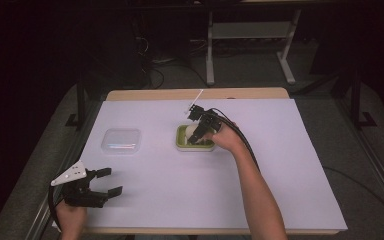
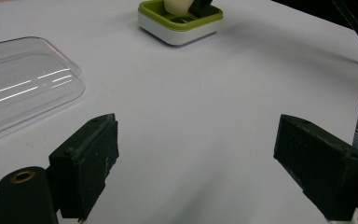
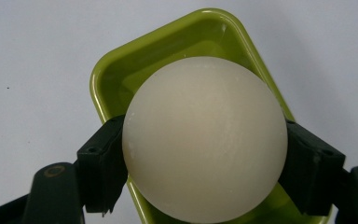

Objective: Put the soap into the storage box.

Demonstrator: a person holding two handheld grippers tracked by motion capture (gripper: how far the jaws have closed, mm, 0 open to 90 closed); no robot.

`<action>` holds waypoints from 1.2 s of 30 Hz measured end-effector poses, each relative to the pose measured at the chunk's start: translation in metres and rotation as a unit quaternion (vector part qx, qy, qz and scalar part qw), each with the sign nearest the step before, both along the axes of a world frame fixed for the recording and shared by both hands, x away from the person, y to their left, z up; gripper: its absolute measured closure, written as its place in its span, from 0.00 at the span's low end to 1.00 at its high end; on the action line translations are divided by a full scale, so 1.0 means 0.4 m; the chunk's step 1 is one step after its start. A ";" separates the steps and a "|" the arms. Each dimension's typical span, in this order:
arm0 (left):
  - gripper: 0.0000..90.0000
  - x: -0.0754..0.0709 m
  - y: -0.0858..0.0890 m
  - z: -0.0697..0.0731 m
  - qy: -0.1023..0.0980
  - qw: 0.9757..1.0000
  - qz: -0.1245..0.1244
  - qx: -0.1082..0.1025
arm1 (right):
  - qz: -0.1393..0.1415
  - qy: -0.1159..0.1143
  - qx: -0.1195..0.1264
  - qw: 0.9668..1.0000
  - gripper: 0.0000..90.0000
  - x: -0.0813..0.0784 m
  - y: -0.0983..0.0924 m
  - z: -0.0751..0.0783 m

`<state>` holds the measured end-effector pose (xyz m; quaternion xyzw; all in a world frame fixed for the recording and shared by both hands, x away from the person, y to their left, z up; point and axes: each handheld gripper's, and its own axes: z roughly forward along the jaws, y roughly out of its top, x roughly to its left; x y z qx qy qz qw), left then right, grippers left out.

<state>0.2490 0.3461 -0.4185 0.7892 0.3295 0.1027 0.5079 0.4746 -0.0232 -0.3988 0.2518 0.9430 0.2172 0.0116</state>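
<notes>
Matt cream ball (image 3: 205,140); glossy green plastic tray (image 3: 121,74); clear shiny lid (image 2: 23,84), probably plastic.

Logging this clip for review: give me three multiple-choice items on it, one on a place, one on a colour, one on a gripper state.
1. Where does the clear lid lie?
A. left of the dish
B. inside the dish
C. on the floor

2. What colour is the inside of the dish?
A. red
B. green
C. blue

3. How is the left gripper?
A. shut on the lid
B. open over bare table
C. shut on the ball

Key: 1 A, the high view shows it apart, leftward. 2 B, lime green under the white ball. 3 B, jaws wide apart, nothing between.
</notes>
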 end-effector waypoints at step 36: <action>0.15 0.000 0.001 0.000 -0.001 1.000 0.000 0.000 | 0.000 -0.002 -0.009 1.000 0.27 0.001 0.000 -0.003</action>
